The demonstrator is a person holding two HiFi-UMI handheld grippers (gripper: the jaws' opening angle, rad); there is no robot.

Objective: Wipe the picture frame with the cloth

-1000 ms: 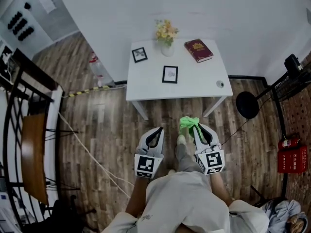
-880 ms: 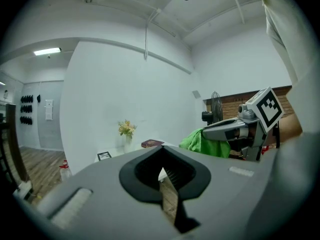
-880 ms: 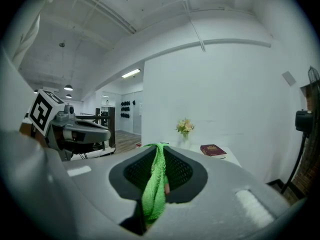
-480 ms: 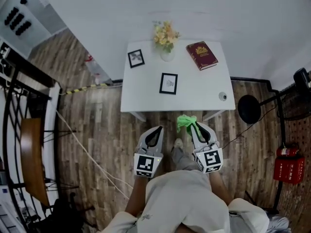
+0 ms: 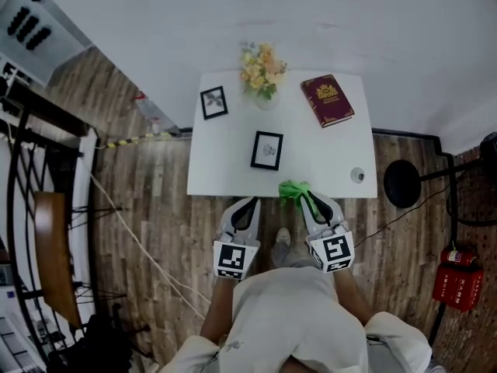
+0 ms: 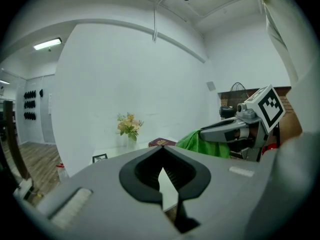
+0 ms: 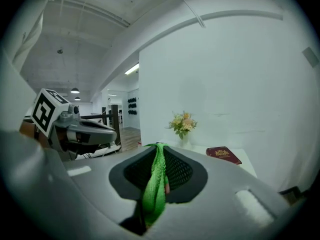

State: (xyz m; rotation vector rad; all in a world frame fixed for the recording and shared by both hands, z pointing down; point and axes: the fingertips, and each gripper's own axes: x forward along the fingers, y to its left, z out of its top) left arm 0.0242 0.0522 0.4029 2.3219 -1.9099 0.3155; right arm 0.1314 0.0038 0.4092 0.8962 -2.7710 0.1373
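Two black picture frames are on the white table (image 5: 326, 158): one near the middle (image 5: 267, 150), one at the back left (image 5: 213, 102), which also shows small in the left gripper view (image 6: 100, 157). My right gripper (image 5: 304, 198) is shut on a green cloth (image 5: 293, 190), held just over the table's front edge. In the right gripper view the cloth (image 7: 155, 189) hangs pinched between the jaws of the right gripper (image 7: 159, 146). My left gripper (image 5: 247, 207) is shut with nothing in it, just short of the front edge, and its jaws meet at the tip (image 6: 161, 149).
A vase of flowers (image 5: 262, 72) and a dark red book (image 5: 327, 99) sit at the back of the table, a small round object (image 5: 357, 175) at its front right. A white wall runs behind. A black stand (image 5: 404, 183) and red extinguisher (image 5: 458, 282) are on the right.
The person has stepped toward the table. Both grippers, earlier over the wood floor, now reach the table's front edge, the cloth still held in the right one.
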